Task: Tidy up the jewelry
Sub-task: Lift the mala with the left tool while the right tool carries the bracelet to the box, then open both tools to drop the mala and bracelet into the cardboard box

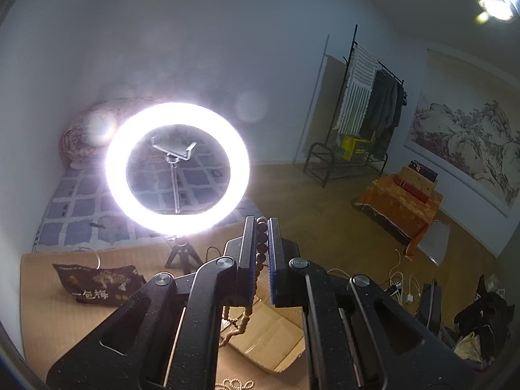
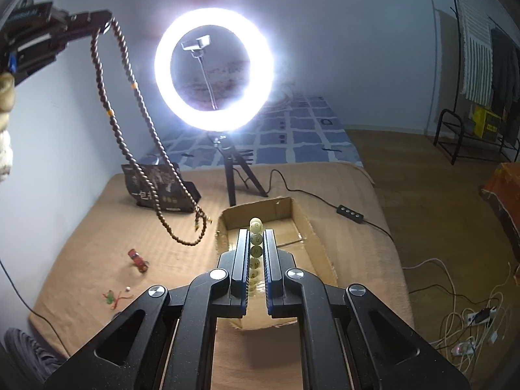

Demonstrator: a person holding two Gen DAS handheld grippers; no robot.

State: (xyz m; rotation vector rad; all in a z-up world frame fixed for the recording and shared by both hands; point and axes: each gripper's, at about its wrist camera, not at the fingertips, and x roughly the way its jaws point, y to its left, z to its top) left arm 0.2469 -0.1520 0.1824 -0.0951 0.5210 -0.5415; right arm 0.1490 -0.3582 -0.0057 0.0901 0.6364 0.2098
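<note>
Left tool (image 1: 262, 224) we see clamped on a brown bead necklace (image 2: 136, 97); only the right view shows it dangling beside the cardboard box (image 2: 312, 224), under our right tool (image 2: 256, 232) pinching pale beads (image 2: 255, 226).

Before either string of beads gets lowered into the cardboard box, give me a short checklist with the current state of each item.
1. Left gripper shut on the brown bead necklace: ok, beads sit between the fingers.
2. Necklace hangs free of the mat: ok, in the right wrist view its lowest loop dangles beside the cardboard box.
3. Right gripper shut on the pale bead bracelet: ok, pale beads are stacked between the fingers.
4. Right gripper over the box: ok, the box opening lies under the fingertips.
5. Box empty: cannot tell, the gripper covers much of the floor.
6. Loose items left on the mat: not ok, red trinket remains out.
</note>
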